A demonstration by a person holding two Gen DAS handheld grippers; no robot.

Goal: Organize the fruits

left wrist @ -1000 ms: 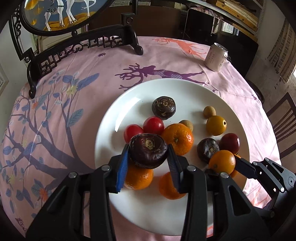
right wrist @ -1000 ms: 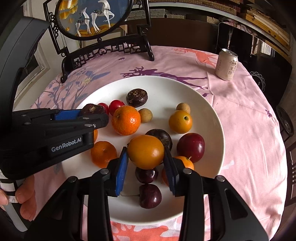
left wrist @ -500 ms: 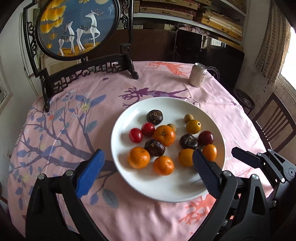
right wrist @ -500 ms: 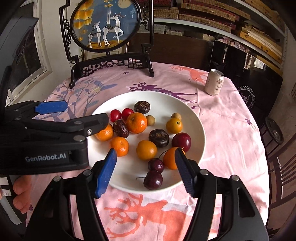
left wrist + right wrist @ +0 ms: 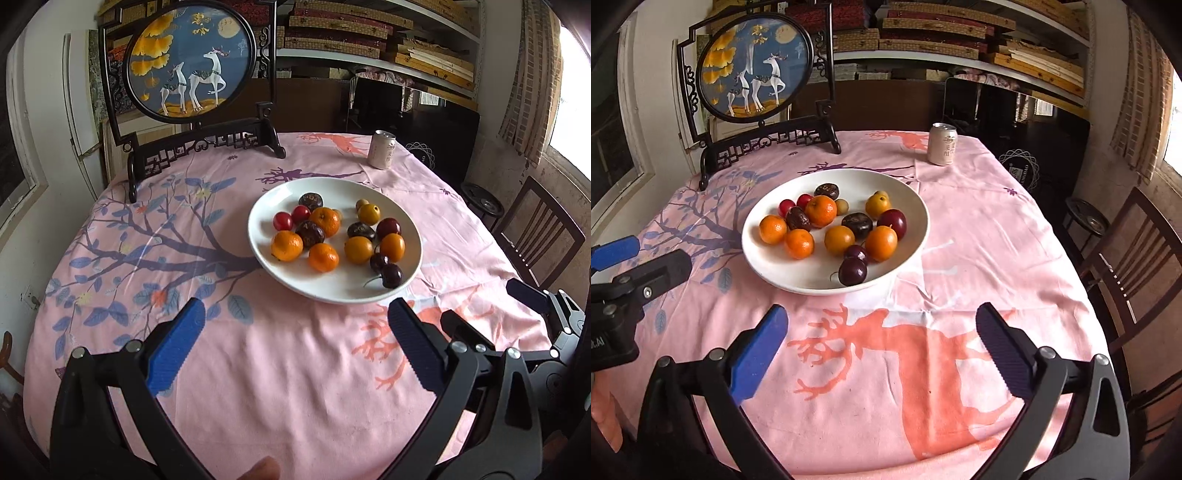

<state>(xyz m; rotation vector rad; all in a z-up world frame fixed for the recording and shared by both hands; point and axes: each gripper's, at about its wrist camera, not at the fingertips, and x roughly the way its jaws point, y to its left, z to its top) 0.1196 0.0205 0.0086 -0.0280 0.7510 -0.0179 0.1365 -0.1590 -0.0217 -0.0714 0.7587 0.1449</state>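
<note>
A white plate on the pink tablecloth holds several fruits: orange mandarins, dark purple passion fruits, red cherry tomatoes, dark cherries, a red plum and small yellow fruits. My left gripper is open and empty, well back from the plate. My right gripper is open and empty, also short of the plate. The left gripper also shows at the left edge of the right wrist view.
A round deer picture on a black carved stand stands at the table's far left. A drink can stands at the far right. A wooden chair is beside the table on the right.
Both grippers let go of their fruit, a passion fruit on the left and an orange on the right, opened wide and pulled back from the plate. The fruits now lie on the plate.
</note>
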